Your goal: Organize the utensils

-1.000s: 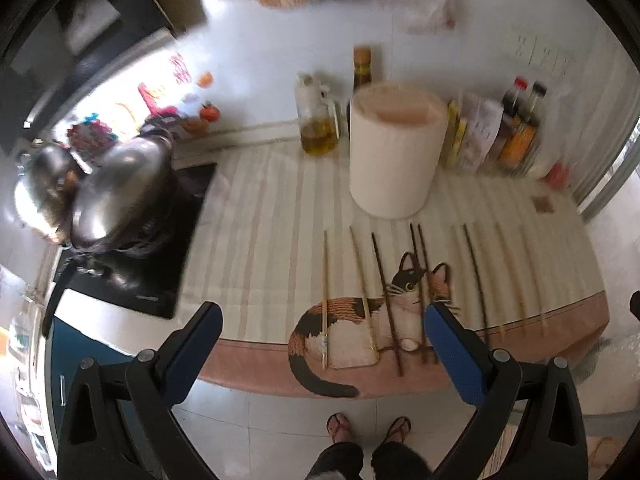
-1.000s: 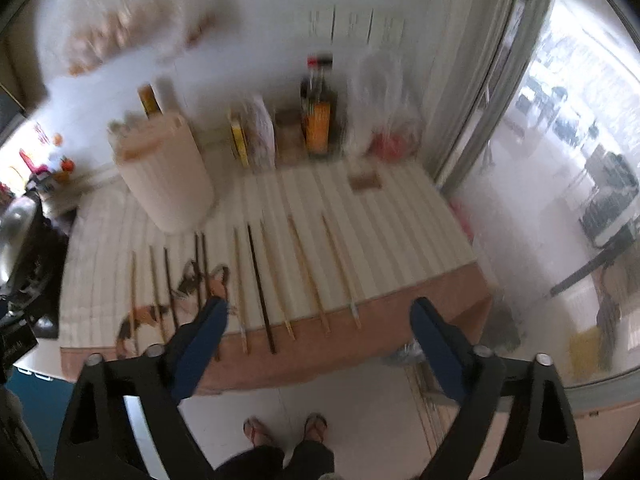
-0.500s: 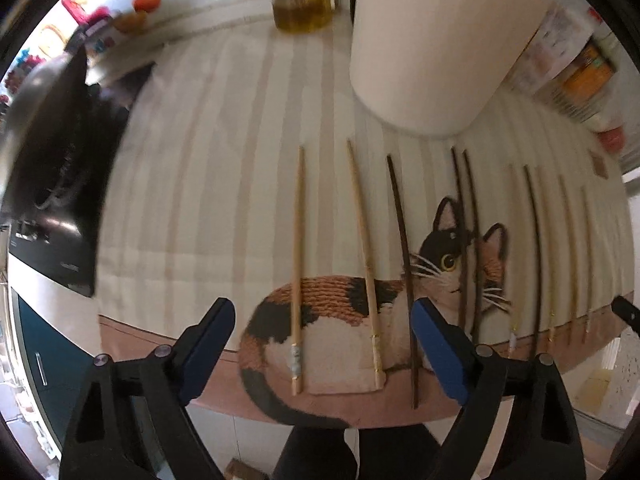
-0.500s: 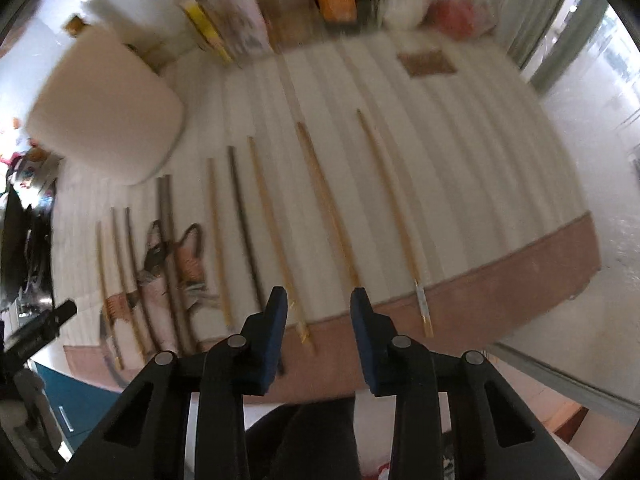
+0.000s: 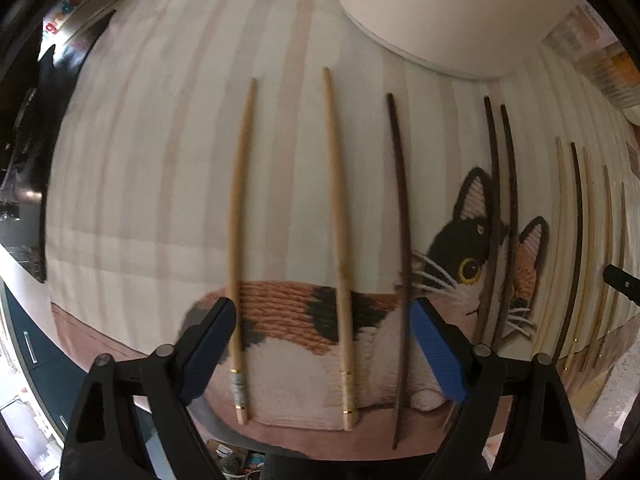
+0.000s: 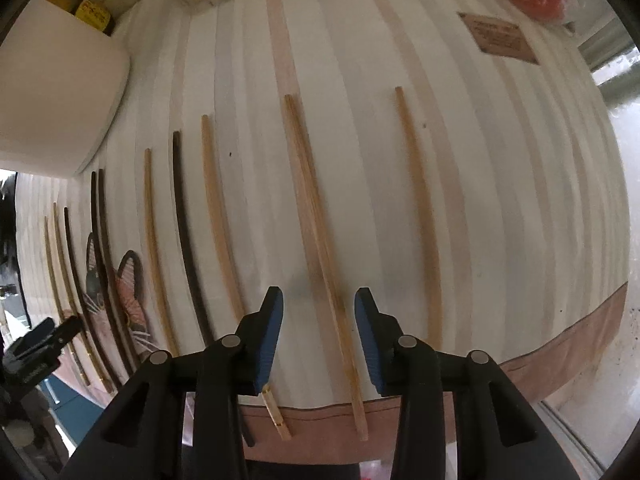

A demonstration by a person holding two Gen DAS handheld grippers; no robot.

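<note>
**Now: ten chopsticks in a row, both claws poised over them**

The chopsticks lie side by side on a striped cat-print mat [image 5: 168, 140] covering the tabletop, tips pointing towards a pale cylindrical container [image 5: 460, 12] at the back. They look light, thin and stiff, and probably smooth enough to roll or slip, so a pinch needs to be square across the shaft. The thick butt end near the mat's front edge seems the best place to take hold.

The left claw [image 5: 322, 342] stands wide apart, spanning two light bamboo chopsticks [image 5: 339, 240] with banded ends; a single dark chopstick [image 5: 402, 240] lies beside its right finger. The right claw [image 6: 319, 334] is partly closed but grips nothing, its fingers either side of a light wooden chopstick [image 6: 316, 216].

Counted in the right wrist view: ten chopsticks, namely six light ones and four dark. Two of the dark ones [image 5: 502, 208] lie almost touching across the cat's face. The rest are spaced apart.
</note>
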